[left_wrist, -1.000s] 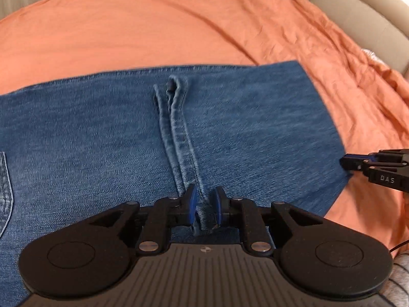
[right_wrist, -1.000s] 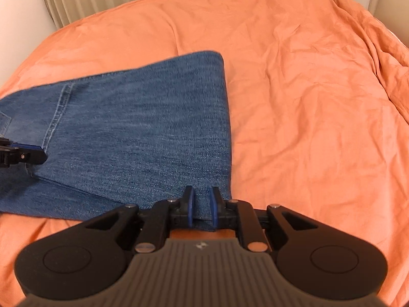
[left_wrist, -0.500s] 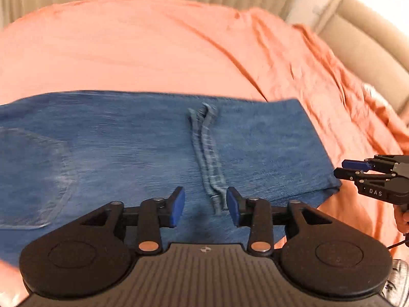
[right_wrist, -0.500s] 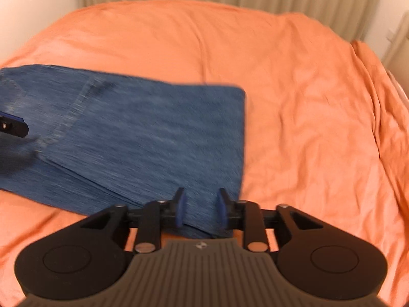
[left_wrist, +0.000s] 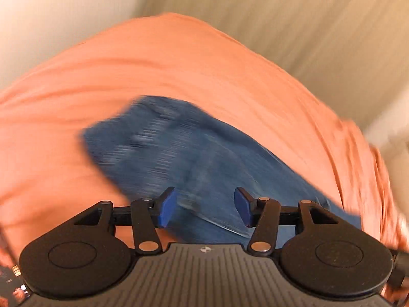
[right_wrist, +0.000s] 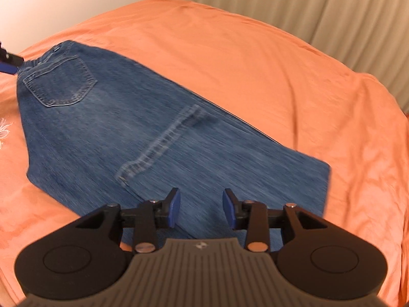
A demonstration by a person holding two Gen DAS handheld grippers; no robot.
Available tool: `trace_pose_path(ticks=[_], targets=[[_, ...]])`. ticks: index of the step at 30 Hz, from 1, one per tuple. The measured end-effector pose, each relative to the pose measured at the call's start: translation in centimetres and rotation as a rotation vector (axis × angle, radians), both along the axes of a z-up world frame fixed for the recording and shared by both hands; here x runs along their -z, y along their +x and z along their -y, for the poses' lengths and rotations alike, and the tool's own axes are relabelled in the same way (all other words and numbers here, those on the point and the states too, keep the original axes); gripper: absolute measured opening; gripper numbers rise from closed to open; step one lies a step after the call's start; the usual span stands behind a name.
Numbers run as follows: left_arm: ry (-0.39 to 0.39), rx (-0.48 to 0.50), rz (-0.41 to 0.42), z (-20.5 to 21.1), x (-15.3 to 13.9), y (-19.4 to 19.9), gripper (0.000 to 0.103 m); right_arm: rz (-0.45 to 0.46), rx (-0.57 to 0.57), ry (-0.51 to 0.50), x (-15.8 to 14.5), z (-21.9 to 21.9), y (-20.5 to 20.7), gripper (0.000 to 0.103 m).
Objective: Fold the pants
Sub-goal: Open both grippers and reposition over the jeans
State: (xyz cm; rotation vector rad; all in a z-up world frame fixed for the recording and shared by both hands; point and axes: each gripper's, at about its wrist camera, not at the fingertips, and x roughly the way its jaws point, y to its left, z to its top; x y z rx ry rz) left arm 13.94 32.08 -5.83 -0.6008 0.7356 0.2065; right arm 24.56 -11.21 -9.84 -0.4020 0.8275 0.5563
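Blue jeans lie folded in half lengthwise on the orange bed cover, with the leg hems folded back to mid-length; a back pocket shows at the far left. My right gripper is open and empty above the near folded edge. The left gripper's fingertip shows at the left edge, by the waistband. In the blurred left wrist view the jeans lie ahead and my left gripper is open and empty over them.
Beige curtains hang behind the bed. A pale wall stands at the left. The orange cover spreads around the jeans, wrinkled at the right.
Both grippers let go of the jeans, opened wide and pulled back. The left one swung towards the waistband end; its view is now motion-blurred.
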Motion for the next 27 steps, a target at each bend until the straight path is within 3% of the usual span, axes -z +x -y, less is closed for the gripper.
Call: trace_pose_path(ticks=[4, 9, 12, 16, 19, 21, 27], targets=[[-0.092, -0.156, 0.01, -5.2, 2.3, -1.8, 0.067, -0.001, -0.049, -0.025, 0.6, -3.2, 1.3, 0.035], [-0.232, -0.264, 0.024, -9.4, 6.2, -1.5, 0.068, -0.01, -0.114, -0.068, 1.4, -6.6, 2.7, 0.035], [-0.296, -0.29, 0.059, -10.5, 7.9, -0.5, 0.068, -0.02, -0.142, -0.107, 2.0, -8.2, 3.8, 0.035], [-0.295, -0.273, 0.088, -11.0, 9.4, 1.7, 0.066, -0.048, -0.175, -0.142, 3.3, -9.4, 4.8, 0.035], [-0.29, -0.253, 0.082, -11.3, 10.0, 3.2, 0.055, -0.089, -0.198, -0.132, 4.2, -9.5, 5.4, 0.035], [-0.279, -0.234, 0.071, -11.5, 10.5, 3.7, 0.041, -0.107, -0.208, -0.135, 4.8, -9.7, 5.7, 0.035], [-0.215, -0.198, 0.044, -10.9, 9.3, 4.7, 0.023, -0.132, -0.196, -0.114, 5.9, -10.3, 6.3, 0.039]])
